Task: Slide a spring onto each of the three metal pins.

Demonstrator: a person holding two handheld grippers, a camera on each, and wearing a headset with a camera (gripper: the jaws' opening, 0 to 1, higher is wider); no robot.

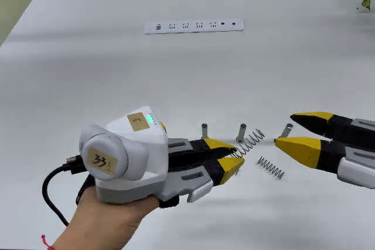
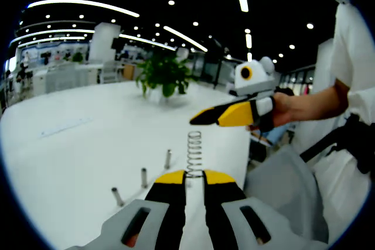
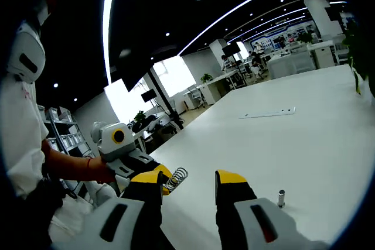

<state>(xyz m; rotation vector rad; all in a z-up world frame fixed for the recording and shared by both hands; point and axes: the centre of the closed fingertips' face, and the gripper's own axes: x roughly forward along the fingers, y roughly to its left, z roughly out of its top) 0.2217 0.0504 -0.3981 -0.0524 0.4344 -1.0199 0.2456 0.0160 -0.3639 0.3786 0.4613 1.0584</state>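
Head view: left tool [image 1: 237, 155] pinches a spring [image 1: 249, 141] near three pins [image 1: 241, 132]; right tool [image 1: 283, 129] gapes wide.

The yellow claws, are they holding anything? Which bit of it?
The left gripper pinches a spring by one end, so the rest sticks out in front. The right gripper is open and holds nothing.

Head view downward, gripper views facing each other, sharing pins [image 1: 241, 133]
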